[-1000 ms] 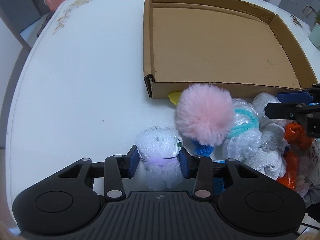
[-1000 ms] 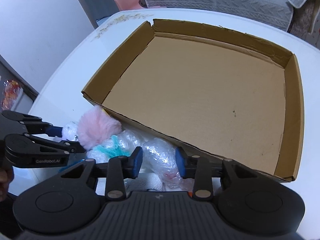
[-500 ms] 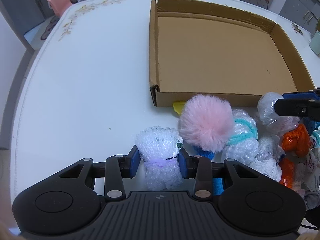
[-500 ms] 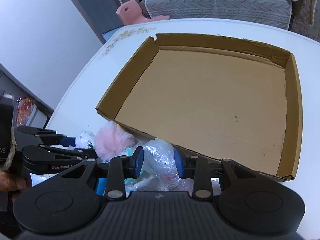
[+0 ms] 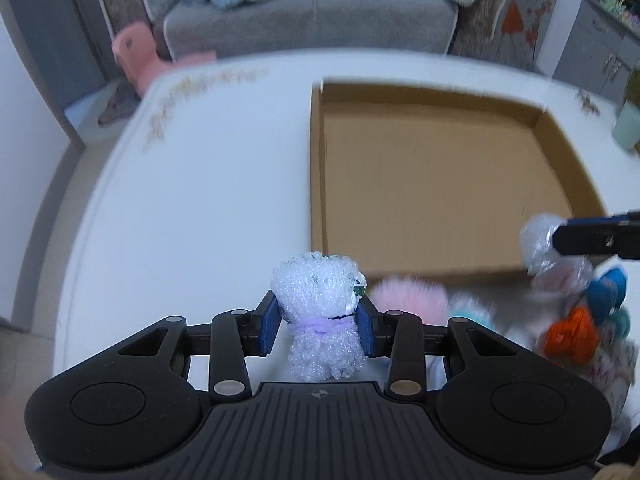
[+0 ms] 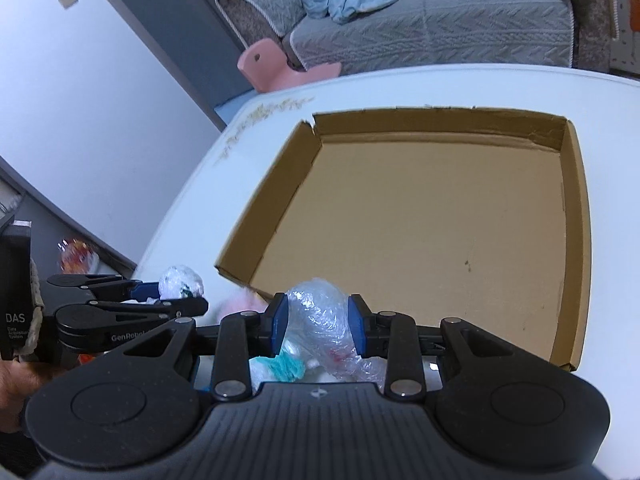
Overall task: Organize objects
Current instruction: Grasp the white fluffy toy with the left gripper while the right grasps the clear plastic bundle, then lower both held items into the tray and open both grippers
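Holding one wrapped item apiece, both hand-held grippers sit at the near edge of the cardboard tray (image 6: 576, 208). Left hand-held gripper (image 5: 316, 326): blue pads pinched on the waist of a white bubble-wrap bundle (image 5: 318, 304) tied with a lilac band, jaws only narrowly apart, bundle upright just off the tray's near-left corner. Right hand-held gripper (image 6: 318, 328): nearly closed, pads squeezing a clear plastic-wrapped bundle (image 6: 324, 320) at the tray's near wall, further along from that corner.

Why held so, as a judgement: each grip is at the middle of a soft bundle, where it compresses and will not slip, and both point toward the tray floor, which is bare. It looks like a carry into the tray, two pieces at once.

Rest of the pile lies on the white worktop (image 5: 200, 200) just outside the tray's near wall.

Count, as far as blur allows:
- trays: one
- grippers: two, each loaded
- pink pompom (image 5: 412, 294): one
- orange piece (image 5: 570, 338): one
- blue piece (image 5: 606, 290): one
- teal-trimmed white bundle (image 6: 282, 366): one
- others: too smeared to count
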